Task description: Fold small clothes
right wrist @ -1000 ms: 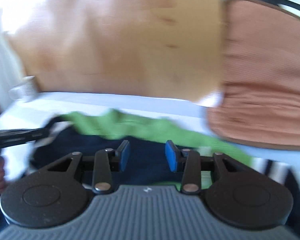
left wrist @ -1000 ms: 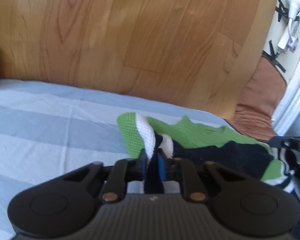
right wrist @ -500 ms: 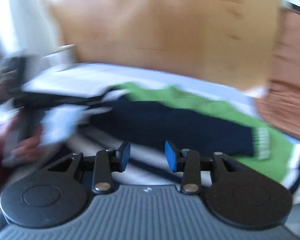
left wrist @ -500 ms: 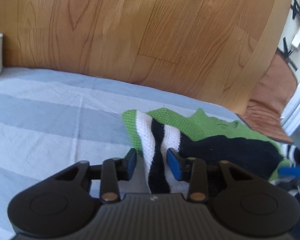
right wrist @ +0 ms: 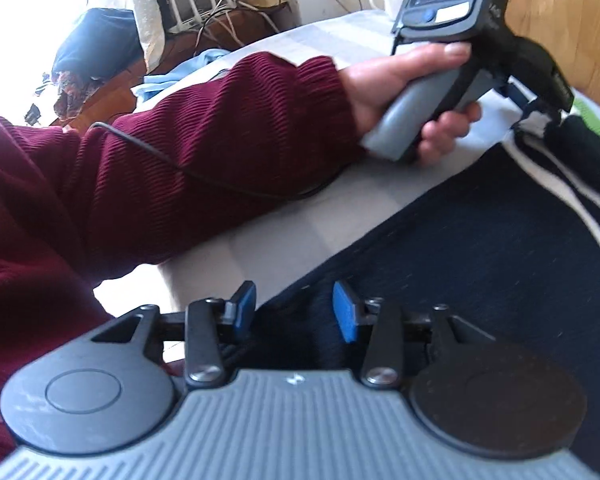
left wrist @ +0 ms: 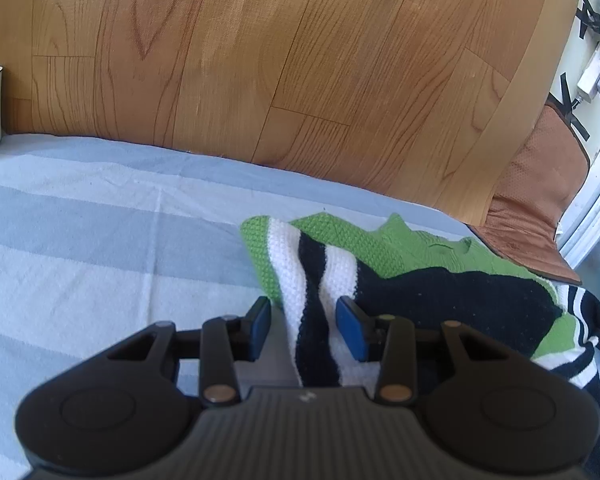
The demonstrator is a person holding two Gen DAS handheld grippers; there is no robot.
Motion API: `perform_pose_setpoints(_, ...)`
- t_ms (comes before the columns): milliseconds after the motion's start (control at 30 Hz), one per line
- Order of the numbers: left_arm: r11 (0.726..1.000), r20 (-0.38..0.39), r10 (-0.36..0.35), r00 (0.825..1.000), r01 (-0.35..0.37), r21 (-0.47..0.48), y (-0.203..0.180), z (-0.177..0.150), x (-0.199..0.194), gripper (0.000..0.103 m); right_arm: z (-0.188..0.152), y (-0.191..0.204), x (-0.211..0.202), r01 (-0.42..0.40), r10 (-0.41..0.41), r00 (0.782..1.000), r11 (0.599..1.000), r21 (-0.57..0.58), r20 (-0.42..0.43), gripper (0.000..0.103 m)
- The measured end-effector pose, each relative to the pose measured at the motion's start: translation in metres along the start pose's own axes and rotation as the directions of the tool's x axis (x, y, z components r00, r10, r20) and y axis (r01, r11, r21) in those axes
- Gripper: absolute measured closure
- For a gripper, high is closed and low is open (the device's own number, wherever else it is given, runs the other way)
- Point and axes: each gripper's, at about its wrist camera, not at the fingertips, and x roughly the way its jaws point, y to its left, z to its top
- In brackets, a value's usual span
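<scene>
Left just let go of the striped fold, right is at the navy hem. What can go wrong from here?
1. The striped sleeve lies loose between the left gripper pads, which have just been opening; pulling back may snag and undo the fold.
2. The right gripper, jaws just opening, straddles the sweater's navy hem at the bed edge; a shallow bite could slip.

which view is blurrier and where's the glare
Left wrist view: sharp, evenly lit, the wood floor bowed by the fisheye. Right wrist view: softer, the dark garment smeared near the lens, and the window area at top left blown out to white.
</scene>
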Motion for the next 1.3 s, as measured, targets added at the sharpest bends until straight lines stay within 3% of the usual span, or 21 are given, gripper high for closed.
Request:
perform_pose_setpoints(133,1.0,-0.001,0.0,1.0,0.0,0.0,0.0,0.0,0.0,0.066,-0.006,0.014,-0.001,-0.053,0.052,0.996,0.998,-0.012,-0.065,0.047)
perform_pose_setpoints(200,1.0,-0.001,0.0,1.0,0.0,0.001,0.0,0.0,0.0,0.066,-0.011,0.02,0.003,0.004,-0.01,0.996,0.998,-0.068,-0.09,0.049)
perform_pose_setpoints(233,1.0,-0.001,0.0,1.0,0.0,0.001,0.0,0.0,0.0,0.066,-0.013,0.021,0.005,0.035,-0.042,0.994,0.997,-0.075,-0.102,0.052)
perform_pose_setpoints(300,1.0,-0.001,0.0,1.0,0.0,0.001,0.0,0.0,-0.001,0.065,-0.013,0.015,0.003,0.083,-0.088,0.991,0.995,-0.058,-0.102,0.086)
perform_pose_setpoints(333,1.0,-0.001,0.0,1.0,0.0,0.0,0.0,0.0,-0.001,0.065,-0.011,0.008,-0.002,0.078,-0.08,0.992,0.997,-0.023,-0.098,0.086)
perform_pose_setpoints(433,1.0,-0.002,-0.001,1.0,0.001,0.001,0.0,0.001,-0.001,0.065,0.0,-0.012,-0.038,-0.091,0.089,0.996,0.987,0.13,0.023,0.087)
perform_pose_setpoints(533,1.0,-0.002,-0.002,1.0,0.002,0.001,0.0,0.001,-0.001,0.065,0.011,-0.012,-0.066,-0.189,0.18,0.979,0.977,0.1,0.091,0.086)
perform_pose_setpoints(633,1.0,-0.003,-0.001,1.0,0.001,0.001,0.0,0.001,-0.001,0.065,0.016,-0.017,-0.045,-0.277,0.272,0.961,0.948,0.156,0.052,0.084)
perform_pose_setpoints(733,1.0,-0.002,0.001,1.0,0.0,0.004,0.0,0.001,-0.001,0.065,0.006,-0.021,0.014,-0.31,0.336,0.939,0.919,0.243,-0.072,0.066)
perform_pose_setpoints(767,1.0,-0.002,0.0,1.0,0.0,0.003,0.0,0.001,-0.001,0.064,0.0,-0.023,0.033,-0.334,0.38,0.918,0.895,0.295,-0.114,0.066)
perform_pose_setpoints(833,1.0,-0.003,-0.003,1.0,0.003,0.001,0.0,0.001,-0.002,0.064,-0.001,-0.027,0.034,-0.394,0.438,0.896,0.859,0.325,-0.07,0.061)
perform_pose_setpoints(900,1.0,-0.004,-0.007,1.0,0.007,-0.001,0.001,0.001,-0.002,0.063,0.004,-0.032,0.013,-0.389,0.407,0.913,0.876,0.286,-0.003,0.061)
perform_pose_setpoints(1000,1.0,-0.004,-0.004,1.0,0.004,0.007,0.0,0.0,-0.002,0.062,0.005,-0.049,-0.014,-0.411,0.396,0.911,0.86,0.302,0.112,0.061)
perform_pose_setpoints(1133,1.0,-0.004,-0.003,1.0,0.003,0.009,0.0,0.0,-0.002,0.062,-0.007,-0.055,0.001,-0.274,0.271,0.961,0.899,0.342,0.058,0.061)
perform_pose_setpoints(1200,1.0,-0.006,0.002,1.0,-0.002,0.013,0.0,0.0,-0.003,0.059,-0.015,-0.06,0.001,-0.244,0.238,0.969,0.898,0.365,0.062,0.068)
perform_pose_setpoints(1300,1.0,0.011,0.006,1.0,-0.006,-0.009,0.008,0.005,-0.016,0.057,-0.028,-0.082,-0.052,-0.169,0.082,0.969,0.907,0.385,0.232,0.067)
